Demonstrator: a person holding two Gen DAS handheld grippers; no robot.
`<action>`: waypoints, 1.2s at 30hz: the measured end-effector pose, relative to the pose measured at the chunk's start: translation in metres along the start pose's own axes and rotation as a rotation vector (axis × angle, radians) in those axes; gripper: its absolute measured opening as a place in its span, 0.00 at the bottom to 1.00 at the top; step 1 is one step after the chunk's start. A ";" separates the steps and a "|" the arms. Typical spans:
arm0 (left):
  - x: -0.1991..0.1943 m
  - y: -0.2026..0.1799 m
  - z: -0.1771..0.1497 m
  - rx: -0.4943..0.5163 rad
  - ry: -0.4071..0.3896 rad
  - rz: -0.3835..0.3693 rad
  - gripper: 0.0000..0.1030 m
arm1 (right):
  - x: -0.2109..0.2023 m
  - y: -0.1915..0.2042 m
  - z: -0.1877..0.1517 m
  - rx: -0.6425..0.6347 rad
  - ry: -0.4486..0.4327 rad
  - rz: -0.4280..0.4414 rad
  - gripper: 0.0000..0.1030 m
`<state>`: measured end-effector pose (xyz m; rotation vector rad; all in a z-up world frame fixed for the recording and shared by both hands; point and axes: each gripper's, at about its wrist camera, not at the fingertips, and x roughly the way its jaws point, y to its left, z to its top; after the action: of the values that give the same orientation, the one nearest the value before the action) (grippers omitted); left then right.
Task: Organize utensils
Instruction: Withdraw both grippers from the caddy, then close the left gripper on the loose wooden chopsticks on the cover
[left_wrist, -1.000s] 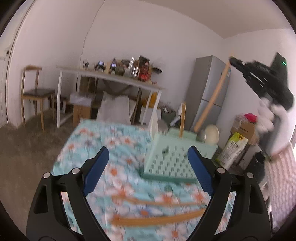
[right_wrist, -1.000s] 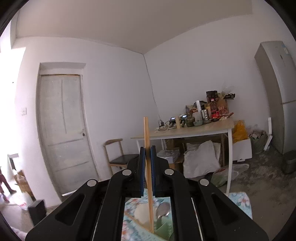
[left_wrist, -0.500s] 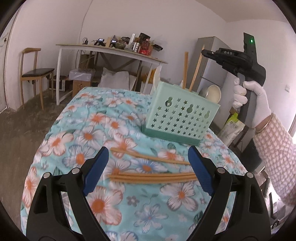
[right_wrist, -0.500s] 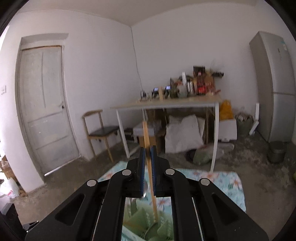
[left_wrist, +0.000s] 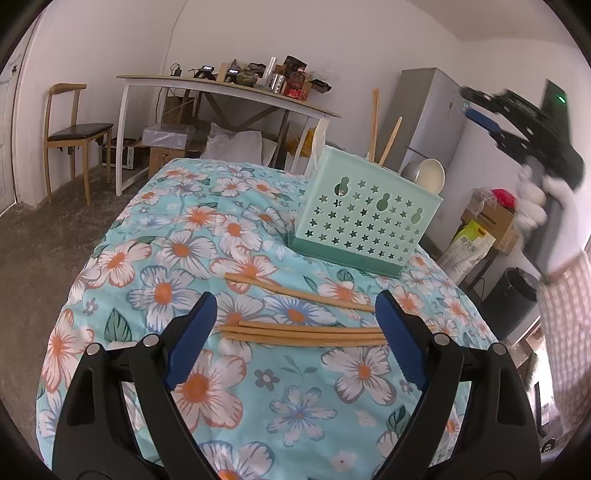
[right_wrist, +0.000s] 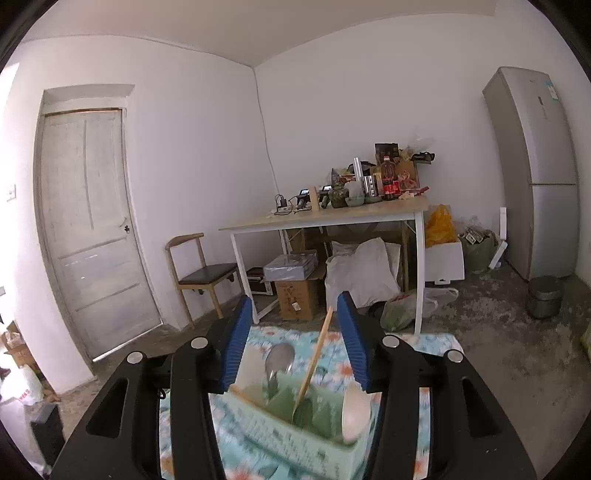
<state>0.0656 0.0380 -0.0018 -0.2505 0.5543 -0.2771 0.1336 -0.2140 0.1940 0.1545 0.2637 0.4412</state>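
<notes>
Wooden chopsticks (left_wrist: 303, 332) lie on the floral cloth between the wide-open, empty left gripper (left_wrist: 295, 332); light, stiff, thin, so prob. best pinched mid-length. Right view: right gripper (right_wrist: 295, 339), jaws just opening, holds nothing; one chopstick (right_wrist: 312, 365) leans free w/ spoon (right_wrist: 279, 360) in the green basket (right_wrist: 266, 424).

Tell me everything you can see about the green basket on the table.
The green basket is a mint plastic box with star-shaped holes in its wall and a darker green base. It stands upright on the flowered tablecloth. Two chopsticks, a pale spoon and a metal spoon stick out of it. Neither gripper touches it.
</notes>
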 end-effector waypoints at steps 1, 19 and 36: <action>-0.001 0.000 0.000 0.000 -0.002 -0.002 0.81 | -0.006 -0.001 -0.006 0.009 0.005 0.003 0.48; 0.006 -0.002 -0.008 -0.021 0.068 0.045 0.81 | -0.029 -0.024 -0.167 0.360 0.366 -0.007 0.65; 0.015 0.003 -0.012 -0.073 0.118 0.075 0.81 | -0.024 -0.022 -0.169 0.390 0.377 0.050 0.65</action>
<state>0.0720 0.0345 -0.0195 -0.2848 0.6895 -0.2002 0.0741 -0.2289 0.0335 0.4613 0.7185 0.4633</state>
